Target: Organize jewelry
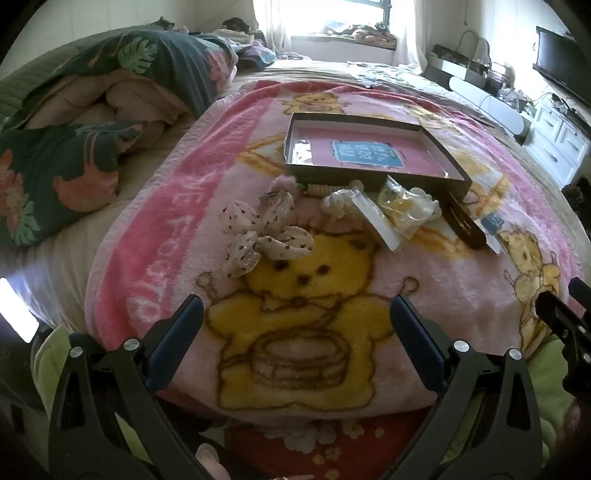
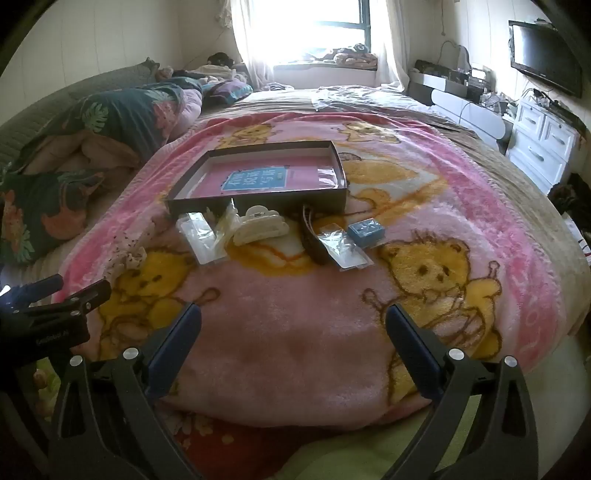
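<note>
A shallow dark box (image 1: 373, 177) (image 2: 258, 201) with a pink floor and a blue label lies on the pink bear blanket (image 1: 332, 288) (image 2: 295, 325). In front of it lie a polka-dot fabric bow (image 1: 266, 229), a cream hair claw (image 2: 260, 225), clear plastic packets (image 2: 343, 245) (image 1: 376, 221), a dark brown hair clip (image 2: 314, 240) (image 1: 463, 221) and a small blue box (image 2: 365, 232). My left gripper (image 1: 297, 308) is open and empty, near the blanket's front edge. My right gripper (image 2: 293, 314) is open and empty, well short of the items.
A folded floral quilt (image 1: 74, 147) lies at the left of the bed. White drawers (image 2: 543, 147) and a wall television (image 2: 543, 55) stand at the right. A bright window (image 2: 314, 29) is behind.
</note>
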